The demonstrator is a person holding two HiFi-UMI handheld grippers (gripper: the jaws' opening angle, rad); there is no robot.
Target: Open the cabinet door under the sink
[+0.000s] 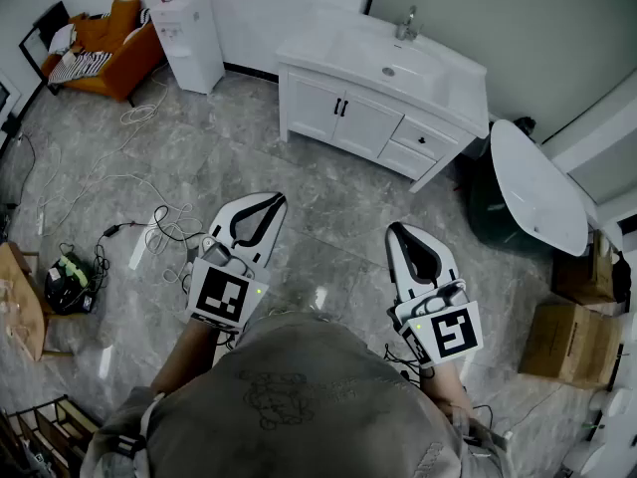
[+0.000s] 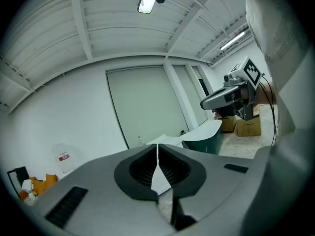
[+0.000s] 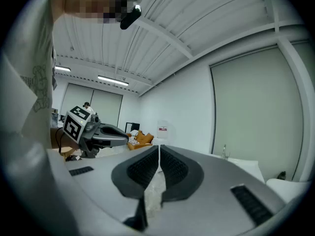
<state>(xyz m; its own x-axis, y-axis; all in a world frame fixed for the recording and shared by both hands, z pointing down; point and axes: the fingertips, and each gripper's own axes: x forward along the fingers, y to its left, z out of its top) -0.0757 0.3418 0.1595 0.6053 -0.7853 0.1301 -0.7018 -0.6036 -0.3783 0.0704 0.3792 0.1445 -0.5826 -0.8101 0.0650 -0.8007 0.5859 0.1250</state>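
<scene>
A white vanity cabinet (image 1: pixel 370 118) with a sink basin (image 1: pixel 388 63) and faucet (image 1: pixel 406 26) stands against the far wall. Its two doors (image 1: pixel 338 116) are closed, with black handles (image 1: pixel 342 108) at the seam. Both grippers are held well short of it over the grey tiled floor. My left gripper (image 1: pixel 273 199) is shut with nothing in it, its jaws meeting tip to tip (image 2: pixel 157 146). My right gripper (image 1: pixel 395 229) is likewise shut and empty (image 3: pixel 159 146). The vanity top (image 3: pixel 243 165) shows at the right gripper view's right.
A water dispenser (image 1: pixel 189 38) and an orange sofa (image 1: pixel 105 48) stand at the far left. Cables (image 1: pixel 149 222) trail over the floor on the left. A white oval tub on a dark base (image 1: pixel 532 182) and cardboard boxes (image 1: pixel 572 342) are at the right.
</scene>
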